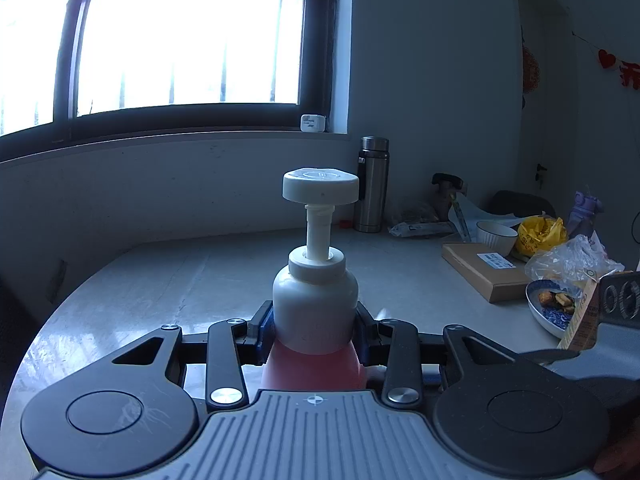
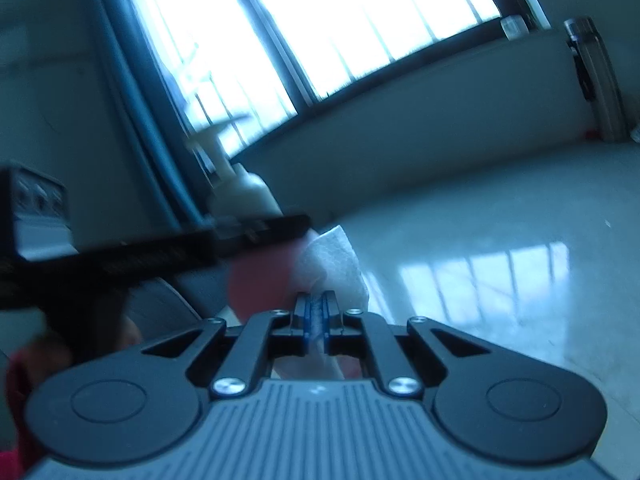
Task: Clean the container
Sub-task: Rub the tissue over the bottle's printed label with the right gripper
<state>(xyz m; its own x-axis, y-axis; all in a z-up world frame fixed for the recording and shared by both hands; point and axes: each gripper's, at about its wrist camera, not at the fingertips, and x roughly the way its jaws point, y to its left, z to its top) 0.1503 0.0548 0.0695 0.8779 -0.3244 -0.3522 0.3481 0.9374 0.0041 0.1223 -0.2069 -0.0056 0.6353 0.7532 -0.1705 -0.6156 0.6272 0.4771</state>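
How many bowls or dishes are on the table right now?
2. A white ribbed bowl stands at the far right behind the cardboard box; a blue patterned dish holding food sits nearer, at the right edge. The plastic bags may hide more.

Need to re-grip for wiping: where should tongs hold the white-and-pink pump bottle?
Hold the white-and-pink pump bottle on its straight round body where white meets pink, coming level from this near side, as the left tongs do now. The thin pump stem and wide cap look wobbly.

Table (image 1: 192, 280) carries thermos (image 1: 373, 184), flat box (image 1: 486, 276), bowl (image 1: 496, 237).
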